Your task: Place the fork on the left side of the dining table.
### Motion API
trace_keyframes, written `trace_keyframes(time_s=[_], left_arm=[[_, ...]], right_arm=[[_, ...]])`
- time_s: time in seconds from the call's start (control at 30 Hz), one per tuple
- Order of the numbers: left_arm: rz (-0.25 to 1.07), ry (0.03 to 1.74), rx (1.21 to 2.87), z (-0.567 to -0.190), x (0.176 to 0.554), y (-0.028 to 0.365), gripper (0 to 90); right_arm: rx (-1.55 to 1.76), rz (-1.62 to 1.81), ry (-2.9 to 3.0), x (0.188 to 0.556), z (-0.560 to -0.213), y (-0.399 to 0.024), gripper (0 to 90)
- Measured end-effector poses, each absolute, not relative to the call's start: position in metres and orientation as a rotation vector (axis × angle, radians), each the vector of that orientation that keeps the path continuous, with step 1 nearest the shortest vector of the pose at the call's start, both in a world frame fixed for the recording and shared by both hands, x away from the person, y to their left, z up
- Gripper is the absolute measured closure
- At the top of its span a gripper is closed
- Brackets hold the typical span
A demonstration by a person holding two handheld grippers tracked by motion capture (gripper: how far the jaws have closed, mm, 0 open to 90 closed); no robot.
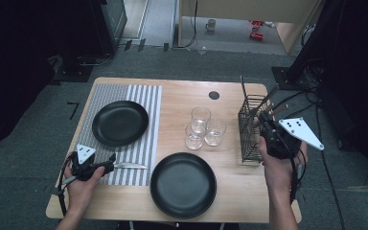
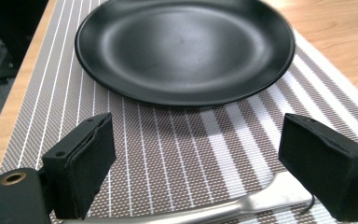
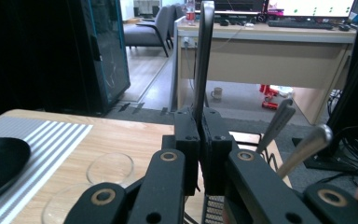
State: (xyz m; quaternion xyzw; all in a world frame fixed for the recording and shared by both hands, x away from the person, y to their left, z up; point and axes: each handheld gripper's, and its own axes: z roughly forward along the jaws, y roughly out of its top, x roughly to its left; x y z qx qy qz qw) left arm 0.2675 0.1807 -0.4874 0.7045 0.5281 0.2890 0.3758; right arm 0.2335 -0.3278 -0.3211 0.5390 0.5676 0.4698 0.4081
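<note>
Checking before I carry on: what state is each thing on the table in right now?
Left gripper: open, above the knife.
Knife: flat on the striped mat, not gripped.
Right gripper: shut on a utensil handle, upright.
Wire rack: upright, with other utensils in it.
Far plate: empty, on the mat.
Near plate: empty, on bare table.
Three glasses: upright, empty.

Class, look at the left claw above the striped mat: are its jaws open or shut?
Open. The left claw has its jaws standing wide apart above the striped mat, and the knife lies on the mat below them, ungripped.
</note>
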Motion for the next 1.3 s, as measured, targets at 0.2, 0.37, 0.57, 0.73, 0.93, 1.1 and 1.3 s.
trace_keyframes(time_s=[0.2, 0.37, 0.57, 0.73, 0.93, 1.1, 1.3], left_arm=[[0.722, 1.327, 1.795, -0.482, 0.264, 0.175, 11.0], [0.714, 1.294, 1.805, -0.478, 0.262, 0.167, 11.0], [0.664, 1.269, 1.796, -0.471, 0.261, 0.16, 10.4], [0.661, 1.25, 1.791, -0.465, 0.262, 0.156, 10.3], [0.637, 1.202, 1.796, -0.458, 0.262, 0.149, 9.3], [0.626, 1.167, 1.796, -0.453, 0.261, 0.141, 8.5], [0.602, 1.132, 1.793, -0.447, 0.263, 0.131, 5.3]], right_arm=[[1.338, 1.22, 1.432, 0.231, -0.313, -0.321, 88.2], [1.327, 1.245, 1.443, 0.231, -0.31, -0.316, 88.3], [1.319, 1.275, 1.457, 0.232, -0.308, -0.307, 88.3], [1.303, 1.3, 1.473, 0.234, -0.307, -0.296, 88.3], [1.293, 1.327, 1.497, 0.237, -0.309, -0.283, 88.3], [1.28, 1.349, 1.518, 0.239, -0.311, -0.271, 88.2], [1.266, 1.368, 1.536, 0.241, -0.312, -0.261, 88.2]])
